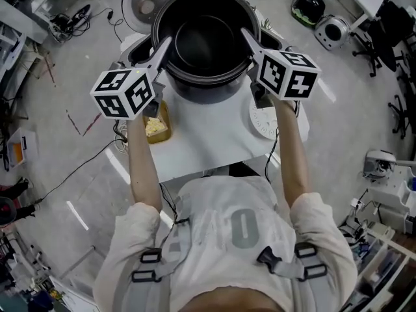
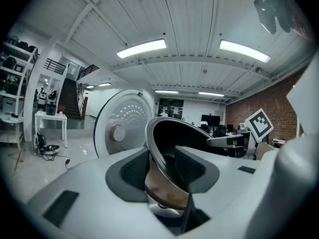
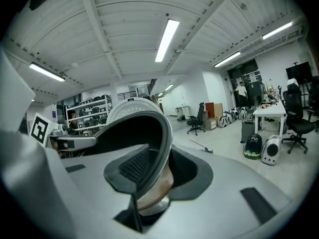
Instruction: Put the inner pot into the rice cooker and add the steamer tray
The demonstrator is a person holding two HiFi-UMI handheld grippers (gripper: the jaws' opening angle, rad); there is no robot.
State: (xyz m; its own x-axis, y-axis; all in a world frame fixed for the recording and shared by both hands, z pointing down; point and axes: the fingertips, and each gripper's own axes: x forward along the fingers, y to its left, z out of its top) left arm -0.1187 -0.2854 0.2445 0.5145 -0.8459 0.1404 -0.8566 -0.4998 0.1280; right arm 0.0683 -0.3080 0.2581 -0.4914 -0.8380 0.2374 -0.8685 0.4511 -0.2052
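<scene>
1. Your left gripper (image 2: 162, 176) is pinching the rim of the pot (image 1: 201, 41) on its left side, one jaw inside the wall and one outside.
2. Your right gripper (image 3: 149, 176) is clamped the same way on the opposite side of the rim, so the pot hangs between the two, mouth up and close to level.
3. The pot is in the air, not seated: both gripper views show its coppery underside hanging free below the jaws.
4. The rice cooker (image 1: 132, 44) sits underneath and just beyond the pot, its white body peeking out at either side and its lid (image 1: 138, 4) standing open behind.
5. The move ahead looks like a straight lowering. The pot is round, so what counts is keeping the line between your two grips level and the pot centred over the cooker's opening.
6. The steamer tray (image 1: 263, 121) lies on the surface (image 1: 208, 142) just under your right forearm, so the right gripper is the nearer one for picking it up afterwards.
</scene>
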